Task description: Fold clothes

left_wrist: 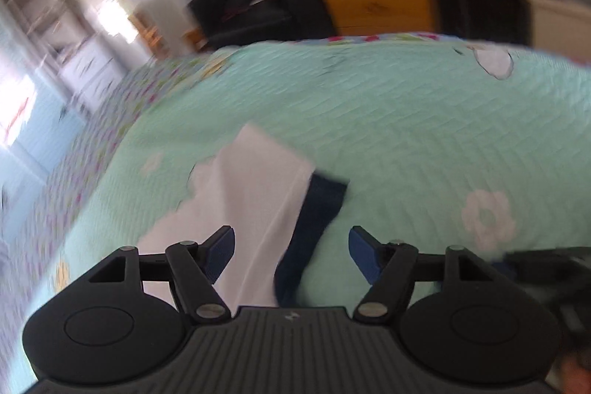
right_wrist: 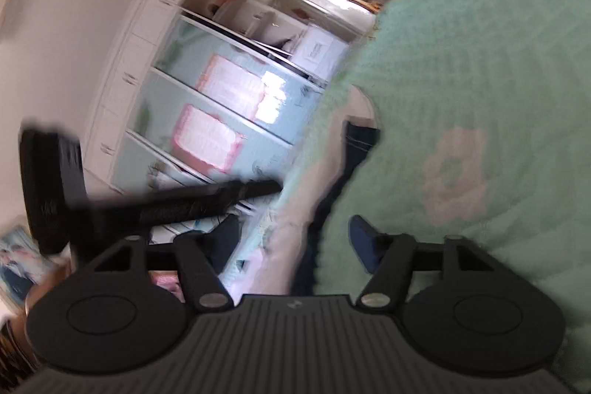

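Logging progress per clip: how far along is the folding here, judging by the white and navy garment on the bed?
Looks done: the white and navy garment lies in a compact shape on the green bedspread, though blur hides how neat the folds are. In hand: nothing; the left gripper and right gripper are both open and empty. Left: possibly tidying or moving it; no other loose clothes show.

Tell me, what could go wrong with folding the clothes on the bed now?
1. Both views are blurred, so a grab made now could miss the white garment and pinch the green quilt instead.
2. The left gripper and right gripper both stand open with nothing held, so nothing keeps the cloth flat.
3. The dark blue piece lies partly under the white one; lifting one might drag the other.
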Action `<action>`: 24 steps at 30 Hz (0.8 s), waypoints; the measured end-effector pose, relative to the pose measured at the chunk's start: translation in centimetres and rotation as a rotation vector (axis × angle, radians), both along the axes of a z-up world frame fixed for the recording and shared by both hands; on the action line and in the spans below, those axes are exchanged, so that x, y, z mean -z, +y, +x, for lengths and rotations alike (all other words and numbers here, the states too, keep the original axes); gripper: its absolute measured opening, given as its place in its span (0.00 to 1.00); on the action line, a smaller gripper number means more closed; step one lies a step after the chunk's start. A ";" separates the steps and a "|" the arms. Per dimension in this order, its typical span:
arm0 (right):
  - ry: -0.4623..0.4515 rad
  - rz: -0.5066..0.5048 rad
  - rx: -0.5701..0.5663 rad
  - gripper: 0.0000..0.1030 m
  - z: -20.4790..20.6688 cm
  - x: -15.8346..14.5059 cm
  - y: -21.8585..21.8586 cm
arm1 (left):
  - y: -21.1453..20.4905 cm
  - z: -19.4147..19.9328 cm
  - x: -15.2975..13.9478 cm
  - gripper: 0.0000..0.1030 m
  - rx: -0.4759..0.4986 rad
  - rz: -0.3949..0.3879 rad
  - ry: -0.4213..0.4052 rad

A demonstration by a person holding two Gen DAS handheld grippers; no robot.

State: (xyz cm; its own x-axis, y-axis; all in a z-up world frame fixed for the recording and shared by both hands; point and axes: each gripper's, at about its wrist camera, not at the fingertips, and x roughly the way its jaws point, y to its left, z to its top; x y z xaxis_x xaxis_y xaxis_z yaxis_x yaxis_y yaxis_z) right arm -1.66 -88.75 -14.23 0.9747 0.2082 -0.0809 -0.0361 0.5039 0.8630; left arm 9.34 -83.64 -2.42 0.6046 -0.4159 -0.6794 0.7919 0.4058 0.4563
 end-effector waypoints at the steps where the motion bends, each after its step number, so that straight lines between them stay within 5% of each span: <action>1: -0.003 -0.005 -0.011 0.67 0.0 -0.2 0.1 | -0.8 0.1 0.8 0.70 0.032 0.037 -0.029; 4: 0.032 -0.048 -0.017 0.66 -0.3 -0.7 0.6 | -2.6 0.4 2.5 0.70 0.090 0.117 -0.097; 6: 0.050 -0.090 -0.010 0.66 -0.3 -1.1 1.0 | -3.1 1.1 3.1 0.70 0.095 0.123 -0.074; 10: 0.055 -0.092 -0.015 0.66 -0.2 -1.1 1.1 | -3.7 2.1 3.2 0.70 0.084 0.056 0.036; 13: 0.040 -0.047 -0.017 0.66 -0.3 -0.7 0.7 | -4.6 3.6 2.1 0.70 0.014 -0.049 0.170; 16: 0.036 -0.039 -0.018 0.66 -0.3 -0.5 0.7 | -6.2 5.2 1.4 0.71 -0.082 -0.085 0.222; 24: 0.024 -0.003 -0.030 0.66 -0.5 -0.4 0.5 | -12.3 6.1 4.4 0.71 -0.236 0.184 0.120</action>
